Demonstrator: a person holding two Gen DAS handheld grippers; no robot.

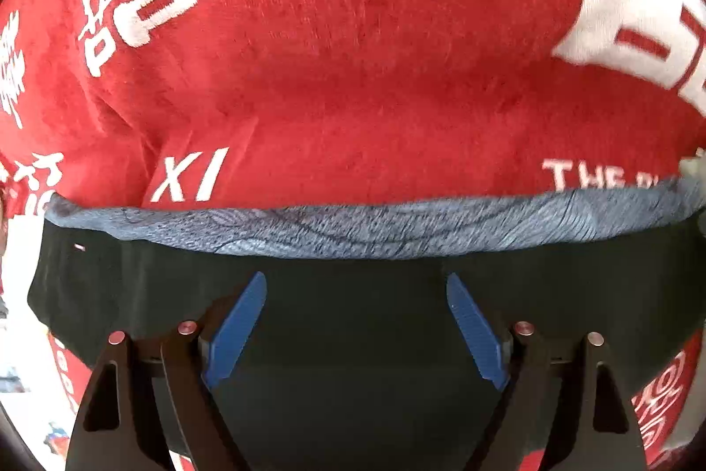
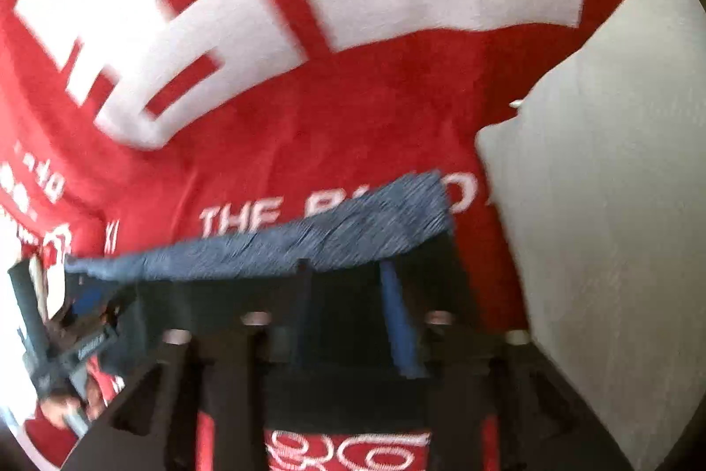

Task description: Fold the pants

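Pants (image 1: 353,312) black, grey waistband, on red cloth (image 1: 353,51). Left tool (image 1: 356,285) spread wide over pants, gripping nothing. Right tool (image 2: 348,294) pinches waistband near cloth's right edge. Advice: left grabs waistband level with right, lift evenly.

1. Black fabric pants (image 1: 353,316) w/ grey-blue knit waistband (image 1: 375,228) lie on red cloth w/ white lettering (image 1: 353,51); cloth runs past them toward 12 o'clock.
2. Waistband spans 9 to 3 o'clock along pants' far edge.
3. Left gripper (image 1: 356,323) sits over pants at 6 o'clock, w/ fingers spread wide, waistband just ahead.
4. Right gripper (image 2: 351,310) at pants' edge nr waistband (image 2: 282,246); view blurred.
5. Pale flat surface (image 2: 617,206) at 3 o'clock of cloth (image 2: 309,126).
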